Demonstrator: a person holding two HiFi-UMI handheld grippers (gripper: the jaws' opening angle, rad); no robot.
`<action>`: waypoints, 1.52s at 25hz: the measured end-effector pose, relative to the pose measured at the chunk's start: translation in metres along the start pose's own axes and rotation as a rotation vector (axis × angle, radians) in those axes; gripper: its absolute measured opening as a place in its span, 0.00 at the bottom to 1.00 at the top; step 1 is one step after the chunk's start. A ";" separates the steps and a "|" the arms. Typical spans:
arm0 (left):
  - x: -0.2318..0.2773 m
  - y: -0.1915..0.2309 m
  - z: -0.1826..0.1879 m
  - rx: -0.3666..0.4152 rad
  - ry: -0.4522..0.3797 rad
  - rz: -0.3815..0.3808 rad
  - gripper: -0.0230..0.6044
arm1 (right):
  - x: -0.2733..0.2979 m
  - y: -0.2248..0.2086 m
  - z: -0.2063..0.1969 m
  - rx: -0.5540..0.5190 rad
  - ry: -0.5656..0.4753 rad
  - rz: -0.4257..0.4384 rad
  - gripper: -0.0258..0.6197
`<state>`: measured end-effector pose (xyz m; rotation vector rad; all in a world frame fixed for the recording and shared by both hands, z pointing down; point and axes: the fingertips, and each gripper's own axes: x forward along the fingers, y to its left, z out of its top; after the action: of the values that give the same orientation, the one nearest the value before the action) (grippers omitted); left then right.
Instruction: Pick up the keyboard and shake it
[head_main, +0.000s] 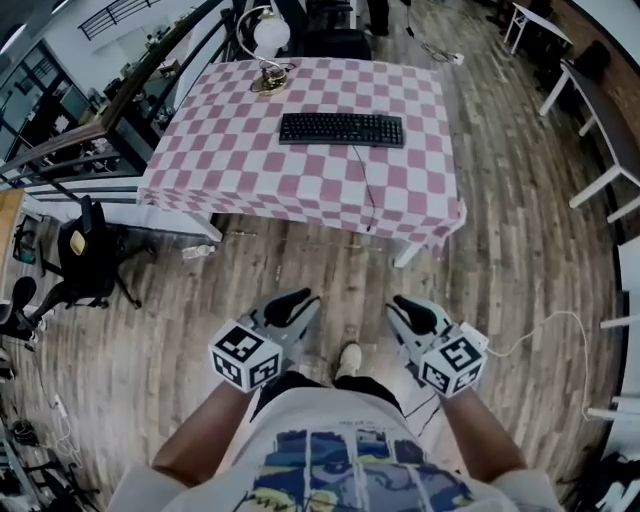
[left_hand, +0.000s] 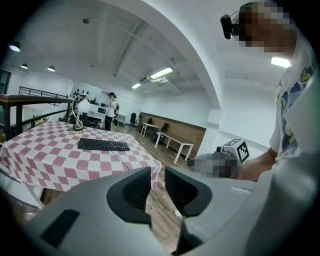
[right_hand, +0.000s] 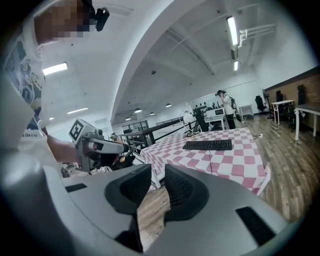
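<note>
1. A table (head_main: 230, 175) draped in a pink-and-white checked cloth stood on a wood-plank floor (head_main: 500, 240) in a large open room with white walls and ceiling strip lights.
2. A black rectangular computer keyboard (head_main: 341, 129) lay flat near the table's far middle, and its thin black cable (head_main: 366, 190) trailed over the near edge of the cloth.
3. A white globe lamp on a coiled base (head_main: 270, 40) sat at the far edge, well apart from the keyboard.
4. A black office chair (head_main: 85, 255) stood on the floor left of the table, and white tables (head_main: 590, 110) lined the right wall.
5. The person stood well short of the table, one light shoe (head_main: 348, 360) showing between the forearms.
6. The left gripper (head_main: 288, 306) was held low in front of the body and angled slightly downward, with its jaws a narrow gap apart and nothing between them.
7. The right gripper (head_main: 414, 313) was held alongside at the same height, with its jaws likewise slightly spread and empty.
8. Both grippers were well apart from the keyboard.
</note>
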<state>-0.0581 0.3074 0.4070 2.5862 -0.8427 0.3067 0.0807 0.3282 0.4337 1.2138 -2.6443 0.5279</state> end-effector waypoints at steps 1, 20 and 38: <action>0.009 0.008 0.004 -0.003 0.001 0.007 0.15 | 0.006 -0.012 0.002 0.002 0.003 0.004 0.17; 0.136 0.231 0.083 -0.066 0.041 0.007 0.17 | 0.140 -0.200 0.050 0.102 0.073 -0.155 0.19; 0.232 0.452 0.118 -0.187 0.135 0.029 0.24 | 0.278 -0.379 0.082 0.211 0.166 -0.274 0.28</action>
<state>-0.1368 -0.1968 0.5147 2.3546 -0.8200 0.3870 0.1873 -0.1257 0.5362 1.4908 -2.2817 0.8328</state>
